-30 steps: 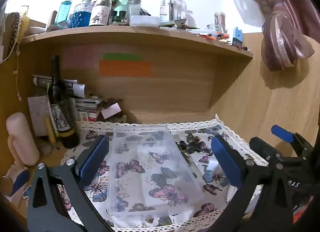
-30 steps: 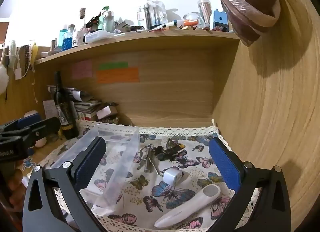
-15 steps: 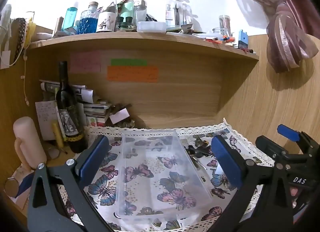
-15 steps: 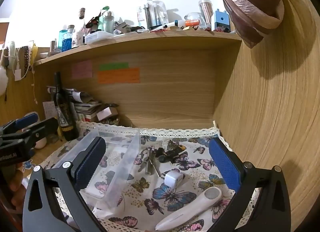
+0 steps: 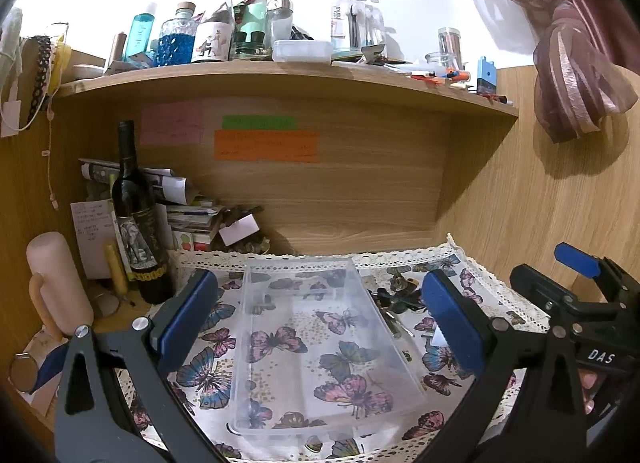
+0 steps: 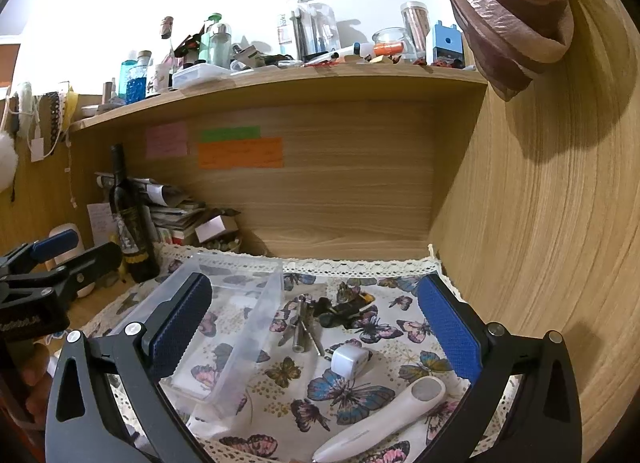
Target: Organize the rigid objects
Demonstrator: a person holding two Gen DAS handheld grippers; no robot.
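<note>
A clear plastic box (image 5: 320, 347) lies empty on the butterfly cloth (image 5: 208, 375); it also shows in the right wrist view (image 6: 224, 327). My left gripper (image 5: 316, 323) is open above the box, holding nothing. My right gripper (image 6: 316, 327) is open and empty over loose items: metal tools (image 6: 304, 327), a small white cube charger (image 6: 350, 359), a white wand-shaped device (image 6: 384, 419) and dark small items (image 6: 344, 305). The right gripper body shows in the left wrist view (image 5: 576, 303); the left one shows in the right wrist view (image 6: 44, 279).
A dark wine bottle (image 5: 136, 219) and stacked papers (image 5: 188, 215) stand at the back left. A pink cylinder (image 5: 56, 283) stands at the far left. A crowded wooden shelf (image 5: 280, 75) hangs overhead. A wooden wall (image 6: 540, 223) closes the right side.
Both grippers have drawn back and risen slightly, so the box and items sit lower and farther in view. Both jaws stay open. Nothing on the cloth has moved.
</note>
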